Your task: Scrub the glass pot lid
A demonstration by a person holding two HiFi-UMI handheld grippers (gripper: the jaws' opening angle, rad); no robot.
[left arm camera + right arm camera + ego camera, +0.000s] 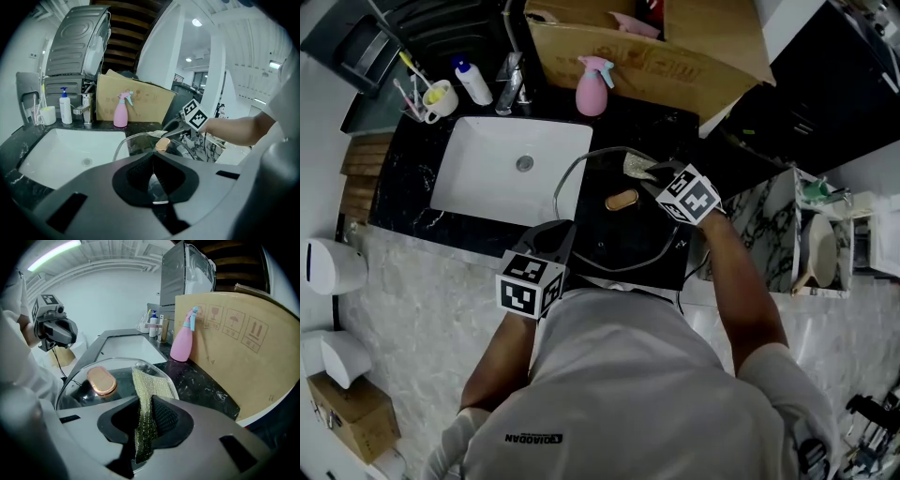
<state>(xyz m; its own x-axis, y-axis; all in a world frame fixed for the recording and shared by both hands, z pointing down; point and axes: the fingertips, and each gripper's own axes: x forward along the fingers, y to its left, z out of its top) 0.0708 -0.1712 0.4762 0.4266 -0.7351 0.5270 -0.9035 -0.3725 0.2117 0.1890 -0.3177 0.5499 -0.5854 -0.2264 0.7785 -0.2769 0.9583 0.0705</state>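
- Glass pot lid (pixel 598 230) was over black counter (pixel 666 127), just right of white sink (pixel 487 173); lid's left edge overlapped sink's rim.
- Left gripper (pixel 151 157): jaws clamped on lid's near rim.
- Right gripper (pixel 143 401): jaws closed on gold mesh scouring pad (pixel 146 385).
- Pad's free end lay on glass beside copper knob (pixel 101 380).
- Pink spray bottle (pixel 592 86) stood against cardboard box (pixel 675 66), behind lid.

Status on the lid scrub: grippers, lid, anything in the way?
Left gripper shut on glass lid rim. Right gripper shut on scrub cloth, cloth lying on lid beside knob. Pink spray bottle behind, clear of lid.
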